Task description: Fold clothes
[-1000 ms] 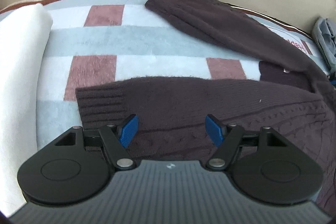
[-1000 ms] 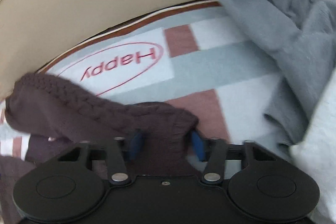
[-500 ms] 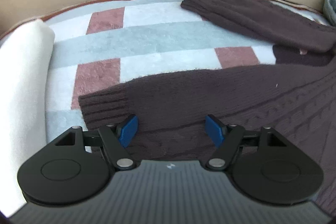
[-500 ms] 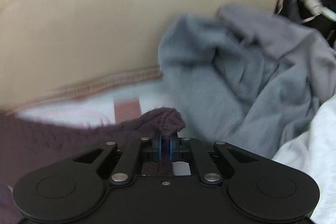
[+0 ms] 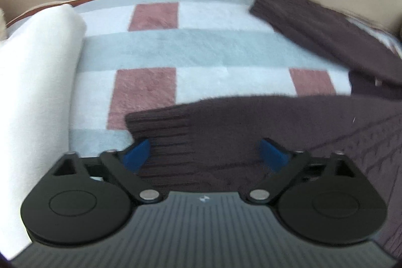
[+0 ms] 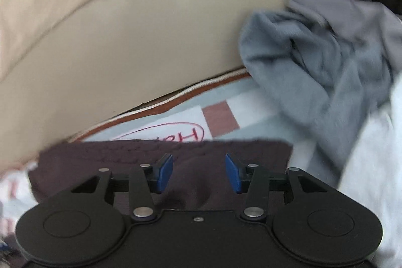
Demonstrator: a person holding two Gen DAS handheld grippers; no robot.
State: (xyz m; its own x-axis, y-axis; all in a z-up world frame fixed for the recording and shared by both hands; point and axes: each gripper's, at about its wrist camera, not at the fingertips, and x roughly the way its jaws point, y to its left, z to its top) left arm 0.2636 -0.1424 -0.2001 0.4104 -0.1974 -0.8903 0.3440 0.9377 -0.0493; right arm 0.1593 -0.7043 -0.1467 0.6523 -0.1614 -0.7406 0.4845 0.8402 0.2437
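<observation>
**A:** Status of the fold, please; where is the garment?

**B:** The dark brown sweater [image 5: 289, 122] lies on the checked blanket [image 5: 191, 52], spread towards the right side; one sleeve [image 5: 324, 34] is laid diagonally across the upper right; the ribbed hem [image 5: 160, 127] sits directly ahead of the left gripper [image 5: 204, 155].

**A:** Condition of that gripper?

**B:** Jaws have just been opening and now stand wide apart; the hem lies between them, but the blue pads [image 5: 137, 155] do not press on it; nothing is held.

**A:** And the right gripper [image 6: 198, 173]?

**B:** Also parted, having just been opening; from its own camera the brown knit lies below and between the pads, loose and untouched by either pad; I judge the cloth to be released rather than gripped.

**A:** Progress, then?

**B:** By my estimate, early to middle; one sleeve appears brought in over the body; the hem remains flat and unfolded; no compact stack of brown knit is visible yet.

**A:** Remaining work?

**B:** Probably the lower portion must be taken up and doubled over; further garments wait as well: a crumpled grey garment [image 6: 324, 52] lies heaped at the right, against the beige cushion [image 6: 150, 37], with pale fabric [image 6: 371, 167] beneath it; a white folded cloth [image 5: 37, 82] rests along the left edge of the blanket, possibly already finished; I cannot confirm that.

**A:** Any limits on the view?

**B:** Both views are blurred; the far side of the sweater is hidden.
</observation>
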